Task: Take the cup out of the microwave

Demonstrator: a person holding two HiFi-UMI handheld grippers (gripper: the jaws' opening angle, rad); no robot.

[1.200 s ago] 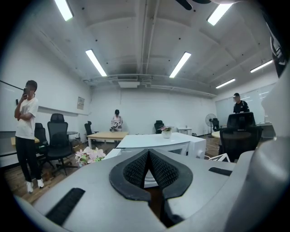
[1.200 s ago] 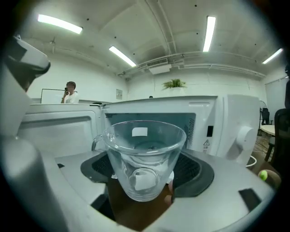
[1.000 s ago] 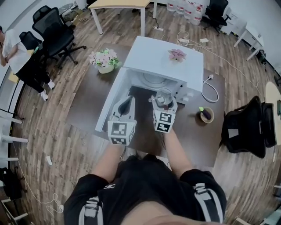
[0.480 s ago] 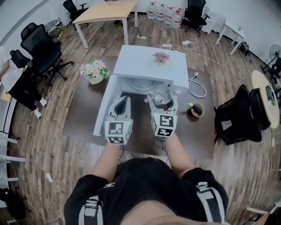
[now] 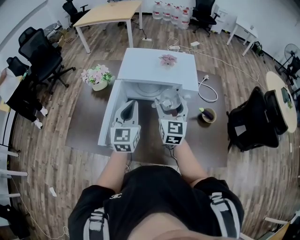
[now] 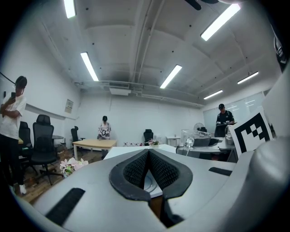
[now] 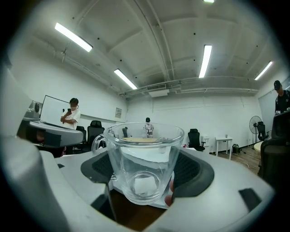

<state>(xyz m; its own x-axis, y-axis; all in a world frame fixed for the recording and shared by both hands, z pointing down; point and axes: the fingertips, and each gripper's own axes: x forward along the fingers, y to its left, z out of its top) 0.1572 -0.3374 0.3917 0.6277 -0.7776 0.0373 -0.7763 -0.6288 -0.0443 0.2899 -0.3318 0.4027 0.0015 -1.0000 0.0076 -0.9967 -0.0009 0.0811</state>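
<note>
Head view shows me a dark brown, matte surface (image 5: 89, 117) on a wood-plank floor (image 5: 47, 140) in an open office. Black swivel chairs (image 5: 42, 47) stand at the far left, and a pale wooden table (image 5: 105, 11) stands at the back.

On the left part of the surface I see a small pot of pink and white flowers (image 5: 97, 77). Just right of it the door (image 5: 107, 119) of the boxy white microwave (image 5: 157, 65) is swung open toward me, and the round turntable (image 5: 149, 89) shows inside.

My left claw (image 5: 131, 105) hovers in front of the cavity. In the left gripper view its ribbed black pads (image 6: 136, 170) are pressed together on nothing.

My right claw (image 5: 169, 104) is beside it, pinching the cup (image 7: 144, 156). The cup is clear glass, round and thick-walled, with a looped handle on its left side. The dark pads (image 7: 192, 170) press its sides. It is held upright just in front of the microwave's opening, above the surface.

Further right, a white cable (image 5: 208, 91) loops on the surface near a small round bowl (image 5: 208, 115). A black chair (image 5: 255, 117) stands past the surface's right edge.
</note>
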